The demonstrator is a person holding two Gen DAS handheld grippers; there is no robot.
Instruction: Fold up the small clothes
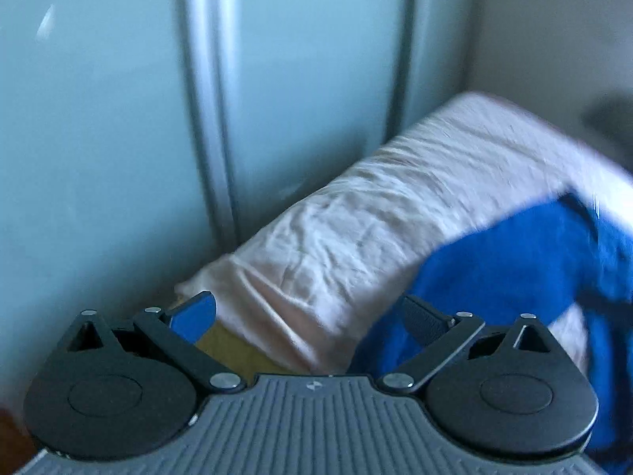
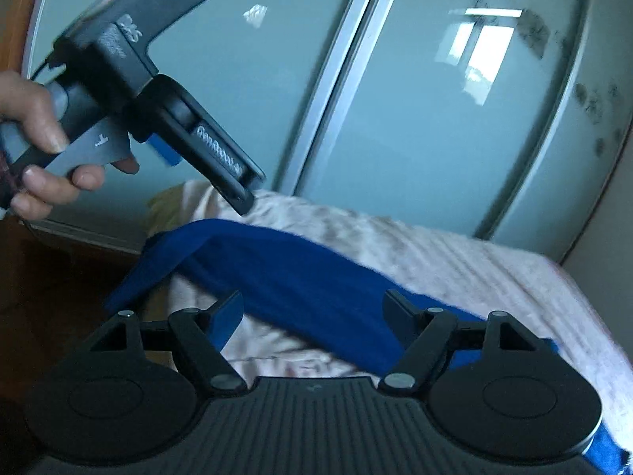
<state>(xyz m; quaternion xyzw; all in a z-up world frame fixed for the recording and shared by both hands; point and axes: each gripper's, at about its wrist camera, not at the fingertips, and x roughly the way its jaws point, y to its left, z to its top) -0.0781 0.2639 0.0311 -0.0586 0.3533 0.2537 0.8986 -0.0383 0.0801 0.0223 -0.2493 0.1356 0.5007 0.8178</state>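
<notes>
A blue garment [image 2: 277, 273] lies partly folded across a surface covered with a pale pink-white sheet [image 2: 455, 261], one end drooping over the left edge. My right gripper [image 2: 316, 314] hovers just in front of it, open wide, with no cloth pinched between its fingers. A hand [image 2: 35, 134] holds my left gripper [image 2: 243, 202] above the sheet's far left corner, pointing down. In the left wrist view the left gripper [image 1: 308, 316] is open over the sheet [image 1: 356, 221], with nothing between its fingers. The blue garment [image 1: 514, 273] lies to its right.
Frosted glass sliding doors [image 2: 415, 126] with a silver frame [image 2: 336, 91] stand right behind the covered surface. Dark wooden floor [image 2: 59, 277] shows at the left. A yellowish edge [image 1: 221, 344] peeks out under the sheet's corner. A plain wall [image 1: 554, 39] is on the right.
</notes>
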